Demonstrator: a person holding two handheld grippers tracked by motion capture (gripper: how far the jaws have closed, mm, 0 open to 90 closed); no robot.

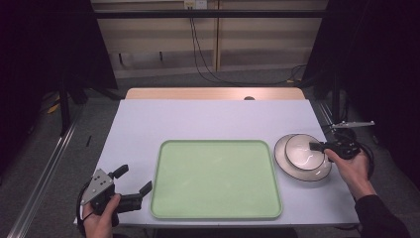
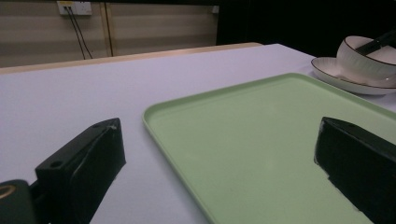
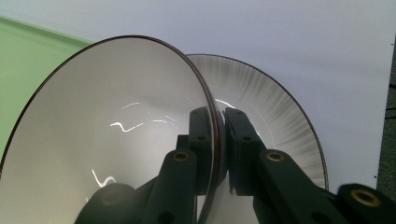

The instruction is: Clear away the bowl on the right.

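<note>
right gripper (image 3: 219, 140) has its jaws clamped on the rim of the bowl (image 1: 303, 151), which sits tilted on the plate (image 1: 317, 173), right of the tray (image 1: 216, 179) on the worktop (image 1: 198, 119). left gripper (image 1: 132, 184) rests with jaws spread, empty. grasp made; likely lift and move to the bare tray remain.

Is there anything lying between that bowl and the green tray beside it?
Nothing visible. The right gripper is shut on the bowl rim, the bowl sits on a plate, and only bare table lies between it and the empty tray.
</note>
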